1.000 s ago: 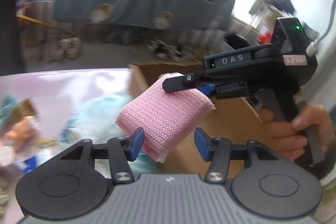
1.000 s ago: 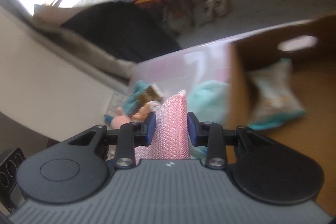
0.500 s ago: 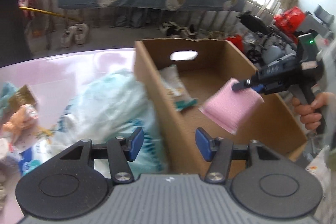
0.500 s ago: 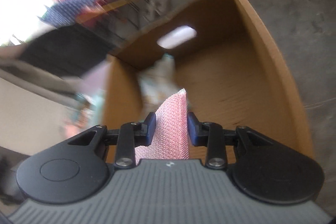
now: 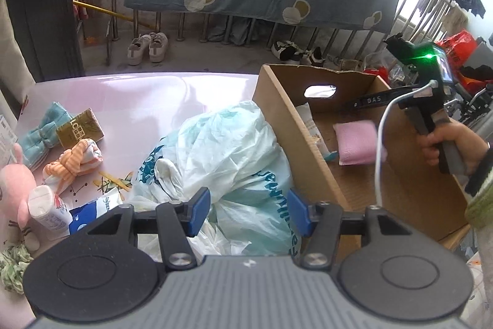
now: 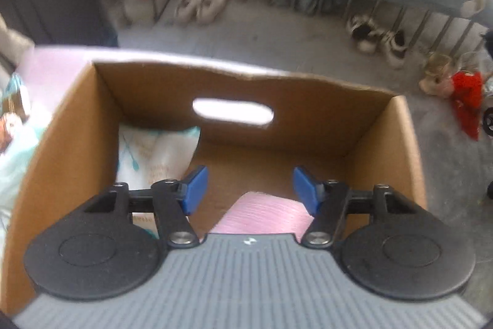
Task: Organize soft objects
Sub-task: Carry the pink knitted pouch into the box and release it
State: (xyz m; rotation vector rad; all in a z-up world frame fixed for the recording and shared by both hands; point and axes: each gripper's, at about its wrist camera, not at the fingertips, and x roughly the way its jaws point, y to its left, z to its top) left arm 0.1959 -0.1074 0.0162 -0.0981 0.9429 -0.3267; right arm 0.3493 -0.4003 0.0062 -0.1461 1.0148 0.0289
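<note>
Two grippers in view. R gripper is hanging over the cardboard box, jaws having just been opening, now standing apart w/ nothing between the pads. Pink knit pad is lying flat on box floor, beside a white printed pouch at the box's left wall. L gripper is hovering over a plastic bag on the pink table, jaws apart, gripping nothing.

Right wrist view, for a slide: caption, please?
Open right gripper above a pink sponge lying inside the cardboard box.
</note>
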